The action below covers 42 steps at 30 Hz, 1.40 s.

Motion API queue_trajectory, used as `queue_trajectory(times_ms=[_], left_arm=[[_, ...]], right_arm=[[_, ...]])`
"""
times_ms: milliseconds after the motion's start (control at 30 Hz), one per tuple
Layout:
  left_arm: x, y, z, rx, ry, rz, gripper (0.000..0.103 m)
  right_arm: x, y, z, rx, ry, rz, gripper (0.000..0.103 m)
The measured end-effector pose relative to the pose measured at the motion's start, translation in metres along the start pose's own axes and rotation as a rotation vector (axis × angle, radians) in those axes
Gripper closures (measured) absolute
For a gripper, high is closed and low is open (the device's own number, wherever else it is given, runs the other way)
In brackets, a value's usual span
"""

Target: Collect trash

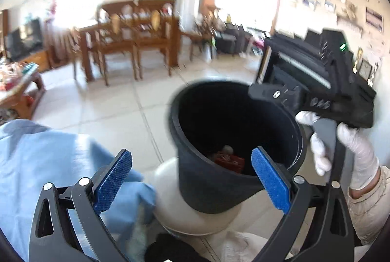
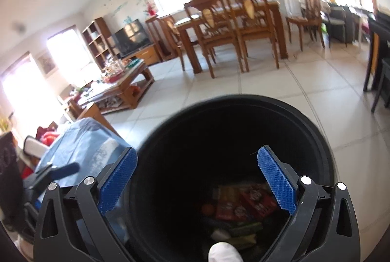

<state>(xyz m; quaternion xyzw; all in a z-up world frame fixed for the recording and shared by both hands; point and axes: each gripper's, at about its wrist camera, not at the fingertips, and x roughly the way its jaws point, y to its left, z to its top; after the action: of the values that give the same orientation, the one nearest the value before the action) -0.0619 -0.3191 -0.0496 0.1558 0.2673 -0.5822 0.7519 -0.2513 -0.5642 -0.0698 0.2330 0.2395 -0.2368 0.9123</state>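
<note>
Blue ribbed pads (image 2: 276,180) of the right tongs (image 2: 196,181) framed the view from the right wrist, spread wide apart with nothing gripped between them. Just beyond and below them gaped the black trash bin (image 2: 324,140), a round bucket with a thick rim, standing on the pale tiled floor (image 2: 268,86). At its dark bottom lay the collected trash (image 2: 243,207): red printed wrappers, something small and orange, green scraps and a whitish lump. A gloved fingertip (image 2: 223,252) showed at the lower edge of that view.

From the left wrist, the left tongs (image 1: 192,181) also stood fully open, holding nothing; the right-hand pad (image 1: 271,180) overlapped the bin's (image 1: 207,176) near wall in the picture, though whether it touched was unclear. The bin looked tilted there, sitting beside or against a white rounded object (image 1: 195,218). A light blue cloth (image 1: 48,164) lay to the bin's left. At the right, a white-gloved hand (image 1: 341,145) held the handle of the other black device (image 1: 314,81) above the bin's rim.

Farther back stood a wooden dining table with chairs (image 2: 234,25) and a low cluttered surface (image 2: 119,86).
</note>
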Motion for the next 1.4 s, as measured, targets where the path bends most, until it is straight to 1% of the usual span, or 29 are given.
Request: queue_trajectory(times_ms=[33,67,133,200,300,367,400,467,533,567,667,700,767,800,833,867,900,933,967,1033,1100,1133,1200,1233,1267,1300,1367,1400], left_arm=[[-0.013,0.007,-0.003,-0.021,-0.022,0.015,0.005],[-0.029,0.018,-0.006,-0.053,-0.044,0.052,0.005],[-0.055,0.034,-0.011,-0.097,-0.075,0.147,0.005],[-0.085,0.052,-0.02,-0.134,-0.114,0.242,0.005],[-0.124,0.076,-0.032,-0.186,-0.149,0.341,0.005],[-0.148,0.092,-0.044,-0.22,-0.157,0.411,0.005],[-0.165,0.103,-0.051,-0.249,-0.173,0.445,0.005],[-0.189,0.118,-0.061,-0.292,-0.196,0.491,0.005],[-0.213,0.133,-0.072,-0.323,-0.199,0.588,0.005],[-0.227,0.142,-0.078,-0.35,-0.207,0.648,0.005],[-0.257,0.162,-0.089,-0.408,-0.229,0.738,0.005],[-0.266,0.168,-0.091,-0.428,-0.239,0.767,0.005],[-0.282,0.177,-0.094,-0.457,-0.271,0.796,0.005],[-0.294,0.182,-0.097,-0.468,-0.284,0.856,0.005],[-0.3,0.181,-0.098,-0.472,-0.283,0.897,0.005],[-0.307,0.183,-0.098,-0.481,-0.282,0.96,0.005],[-0.311,0.184,-0.094,-0.49,-0.286,0.996,0.005],[-0.317,0.183,-0.096,-0.497,-0.296,1.017,0.005],[-0.326,0.183,-0.097,-0.503,-0.327,1.032,0.005],[-0.337,0.183,-0.098,-0.512,-0.366,1.041,0.005],[-0.346,0.184,-0.099,-0.539,-0.369,1.101,0.005],[-0.349,0.184,-0.1,-0.544,-0.37,1.131,0.005],[-0.358,0.183,-0.107,-0.548,-0.386,1.126,0.005],[-0.361,0.185,-0.109,-0.555,-0.391,1.118,0.005],[-0.365,0.187,-0.113,-0.561,-0.392,1.12,0.005],[-0.367,0.187,-0.113,-0.565,-0.391,1.139,0.005],[-0.366,0.188,-0.116,-0.559,-0.391,1.151,0.005],[-0.366,0.191,-0.117,-0.564,-0.384,1.155,0.005]], right_arm=[[0.003,0.02,0.0,-0.035,-0.014,0.003,0.005],[0.007,0.034,0.002,-0.057,-0.018,0.005,0.005],[0.018,0.072,0.003,-0.125,-0.002,0.013,0.005],[0.029,0.109,0.004,-0.178,0.009,0.042,0.005],[0.047,0.176,0.001,-0.244,0.054,0.156,0.005],[0.054,0.212,0.001,-0.264,0.068,0.211,0.005],[0.06,0.238,-0.001,-0.28,0.08,0.255,0.005],[0.065,0.276,-0.001,-0.29,0.099,0.315,0.005],[0.072,0.318,-0.003,-0.303,0.128,0.374,0.005],[0.074,0.337,-0.005,-0.314,0.135,0.392,0.005],[0.074,0.391,-0.013,-0.346,0.146,0.451,0.005],[0.075,0.409,-0.016,-0.354,0.156,0.473,0.005],[0.077,0.439,-0.018,-0.368,0.194,0.525,0.005],[0.077,0.45,-0.02,-0.372,0.205,0.555,0.005],[0.077,0.465,-0.021,-0.385,0.194,0.565,0.005],[0.074,0.476,-0.021,-0.399,0.176,0.564,0.005],[0.072,0.486,-0.023,-0.418,0.152,0.565,0.005],[0.068,0.496,-0.024,-0.446,0.125,0.567,0.005],[0.063,0.506,-0.027,-0.475,0.106,0.574,0.005],[0.054,0.519,-0.032,-0.521,0.063,0.597,0.005],[0.047,0.527,-0.038,-0.54,0.028,0.61,0.005],[0.046,0.529,-0.041,-0.544,0.027,0.621,0.005],[0.048,0.533,-0.044,-0.538,0.038,0.642,0.005],[0.05,0.528,-0.046,-0.53,0.048,0.648,0.005],[0.052,0.528,-0.047,-0.521,0.059,0.648,0.005],[0.056,0.527,-0.048,-0.506,0.063,0.64,0.005],[0.059,0.515,-0.05,-0.479,0.069,0.627,0.005],[0.063,0.515,-0.051,-0.467,0.088,0.623,0.005]])
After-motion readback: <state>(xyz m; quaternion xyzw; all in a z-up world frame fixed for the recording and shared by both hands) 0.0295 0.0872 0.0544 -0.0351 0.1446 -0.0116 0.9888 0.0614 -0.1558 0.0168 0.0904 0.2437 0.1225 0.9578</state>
